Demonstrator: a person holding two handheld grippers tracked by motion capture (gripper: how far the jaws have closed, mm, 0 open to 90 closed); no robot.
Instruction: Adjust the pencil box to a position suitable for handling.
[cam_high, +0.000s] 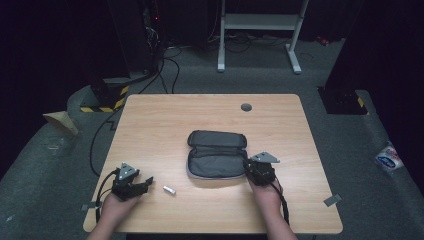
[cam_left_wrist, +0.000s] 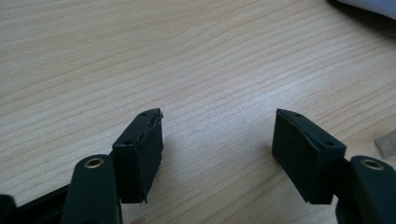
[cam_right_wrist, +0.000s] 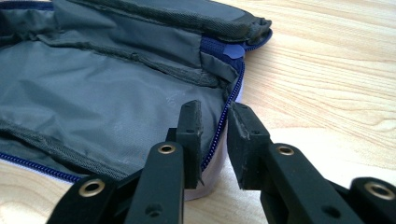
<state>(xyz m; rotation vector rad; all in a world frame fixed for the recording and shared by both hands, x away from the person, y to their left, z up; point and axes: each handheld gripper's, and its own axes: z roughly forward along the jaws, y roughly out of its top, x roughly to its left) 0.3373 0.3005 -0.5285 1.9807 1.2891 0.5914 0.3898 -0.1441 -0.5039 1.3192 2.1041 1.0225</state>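
Grey pouch (cam_high: 217, 152) lies unzipped at table (cam_high: 150, 125) centre, lid flipped to the far side, blue zip round the rim. Right gripper (cam_high: 254, 167) at its near right corner, jaws nearly closed, pinching the zip edge (cam_right_wrist: 219, 128). Left gripper (cam_high: 145, 182) low at near left, jaws spread, holding nothing. Small white object (cam_high: 169, 190) just right of it.
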